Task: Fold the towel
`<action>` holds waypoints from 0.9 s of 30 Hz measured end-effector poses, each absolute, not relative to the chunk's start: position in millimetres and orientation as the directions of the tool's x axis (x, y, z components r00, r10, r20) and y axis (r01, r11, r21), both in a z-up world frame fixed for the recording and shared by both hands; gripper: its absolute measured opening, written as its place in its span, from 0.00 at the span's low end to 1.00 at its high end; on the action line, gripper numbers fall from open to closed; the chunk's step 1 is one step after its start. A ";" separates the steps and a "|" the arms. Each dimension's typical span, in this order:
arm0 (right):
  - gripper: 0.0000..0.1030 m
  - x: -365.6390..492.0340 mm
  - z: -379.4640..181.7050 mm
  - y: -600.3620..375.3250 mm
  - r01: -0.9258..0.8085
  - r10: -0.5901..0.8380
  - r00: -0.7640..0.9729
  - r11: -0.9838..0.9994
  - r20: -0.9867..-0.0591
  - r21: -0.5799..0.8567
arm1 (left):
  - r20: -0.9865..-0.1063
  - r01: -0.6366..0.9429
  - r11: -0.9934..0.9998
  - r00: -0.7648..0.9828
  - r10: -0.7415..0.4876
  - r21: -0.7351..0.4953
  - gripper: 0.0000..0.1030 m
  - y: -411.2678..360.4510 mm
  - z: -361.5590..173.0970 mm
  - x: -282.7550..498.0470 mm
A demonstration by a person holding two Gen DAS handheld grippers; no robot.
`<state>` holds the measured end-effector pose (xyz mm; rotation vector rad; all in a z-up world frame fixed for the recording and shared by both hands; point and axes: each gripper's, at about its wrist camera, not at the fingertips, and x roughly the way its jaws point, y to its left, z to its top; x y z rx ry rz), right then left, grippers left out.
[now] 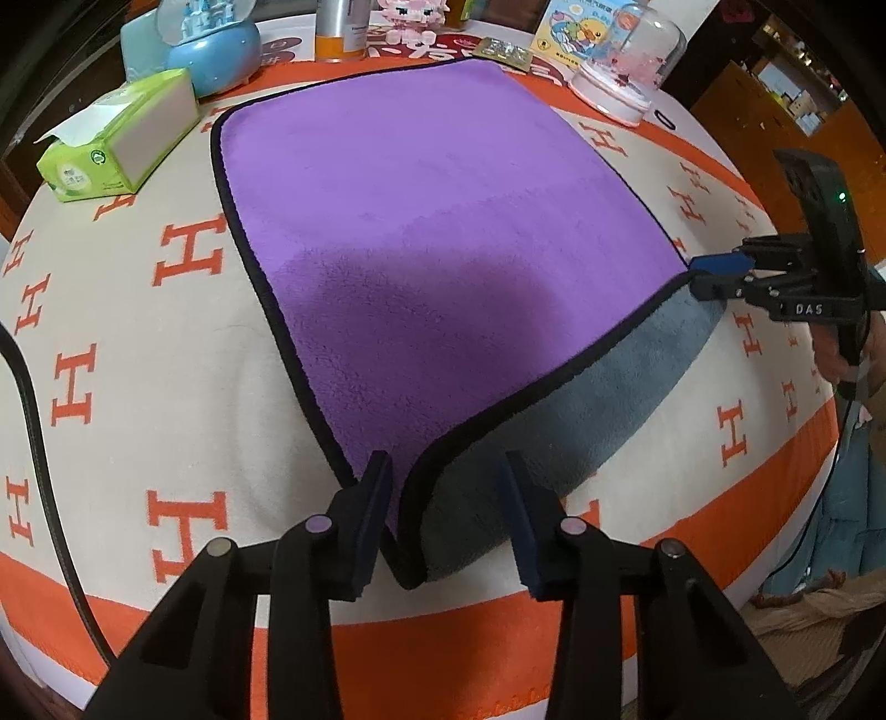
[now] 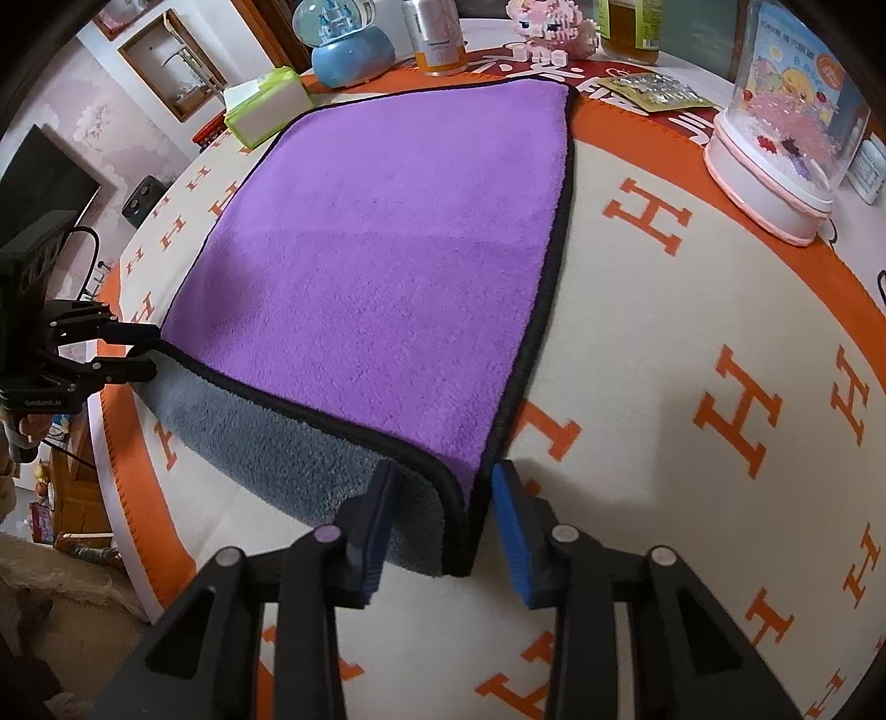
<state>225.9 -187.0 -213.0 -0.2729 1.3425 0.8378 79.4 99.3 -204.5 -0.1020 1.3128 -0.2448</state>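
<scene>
A purple towel (image 1: 432, 210) with a black hem and grey underside lies spread on the table; it also shows in the right wrist view (image 2: 387, 249). Its near edge is lifted and curled, showing the grey side (image 1: 581, 399). My left gripper (image 1: 443, 487) is open, its jaws on either side of the towel's near left corner. My right gripper (image 2: 443, 498) is open around the near right corner. Each gripper also shows in the other's view, the right one (image 1: 714, 277) and the left one (image 2: 144, 349), at the towel's corners.
The table has a cream and orange cloth with H marks (image 1: 188, 249). At the back stand a green tissue box (image 1: 122, 144), a blue snow globe (image 1: 216, 50), a can (image 1: 340, 27), a pink toy (image 2: 554, 27) and a pink-based dome (image 2: 775, 144). A black cable (image 1: 39, 443) runs at the left.
</scene>
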 end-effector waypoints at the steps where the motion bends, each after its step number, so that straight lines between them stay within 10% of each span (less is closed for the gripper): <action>1: 0.29 225.7 -212.9 -187.5 -0.670 0.372 -0.005 0.688 -0.928 0.280 | -0.945 0.120 0.970 0.230 -0.234 -0.211 0.37 100.1 -205.4 79.8; 27: 0.05 202.4 -188.0 -185.7 -0.725 0.342 0.107 0.669 -0.934 0.162 | -0.949 0.124 0.986 0.280 -0.145 -0.114 0.05 86.9 -187.4 71.0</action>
